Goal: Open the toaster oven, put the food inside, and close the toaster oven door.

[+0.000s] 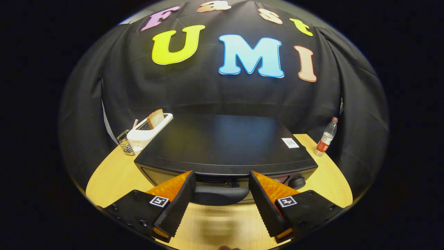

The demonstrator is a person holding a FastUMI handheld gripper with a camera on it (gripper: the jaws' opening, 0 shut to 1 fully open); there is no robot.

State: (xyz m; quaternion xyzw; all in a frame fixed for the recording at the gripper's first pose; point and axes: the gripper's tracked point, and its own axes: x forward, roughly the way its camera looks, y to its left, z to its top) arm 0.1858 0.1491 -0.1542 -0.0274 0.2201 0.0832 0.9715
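A black toaster oven (pixel 222 146) stands on the wooden table, seen from above and in front, with its door up against the body. Its dark curved door handle (pixel 216 195) runs across the front, just ahead of and between my fingers. My gripper (pixel 222 177) is open, its orange-and-black fingers (pixel 178 194) spread to either side of the handle without pressing on it. A control knob (pixel 297 182) shows at the oven's right front. A slice of toast (pixel 155 118) sticks up from a white toaster (pixel 147 131) behind the oven's left side.
A small wire basket (pixel 125 142) stands beside the white toaster. A plastic bottle with a red label (pixel 325 141) stands on the table (pixel 111 177) at the oven's right rear. Bare wood lies in front of the oven, below the fingers.
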